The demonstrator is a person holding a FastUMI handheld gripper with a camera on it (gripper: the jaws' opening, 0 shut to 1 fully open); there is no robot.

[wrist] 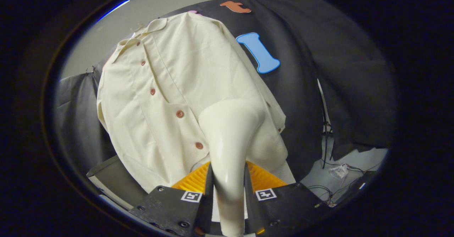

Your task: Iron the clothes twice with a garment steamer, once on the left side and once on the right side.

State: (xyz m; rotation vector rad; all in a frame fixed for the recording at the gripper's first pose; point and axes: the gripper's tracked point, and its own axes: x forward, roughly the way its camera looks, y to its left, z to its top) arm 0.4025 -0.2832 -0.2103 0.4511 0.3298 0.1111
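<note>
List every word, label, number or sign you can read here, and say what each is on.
No readable words or numbers.
The two square tags on the gripper carry coded patterns, not text.
The shirt and the garment steamer, which the gripper is shut on, show no print.

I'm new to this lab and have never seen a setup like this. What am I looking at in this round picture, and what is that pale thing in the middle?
The picture comes from a wide-angle camera riding on a hand-held claw, looking forward along its two fingers, which are the dark wedges at the bottom. A person carries this tool; there is no robot arm. Both fingers press on the handle of a cream garment steamer, so that pale shape rising between them is the steamer being held. Its head is up against a cream button-front shirt hanging in front of the booth's black cloth wall. Beyond the fingers, some loose cables lie on a light surface.
</note>
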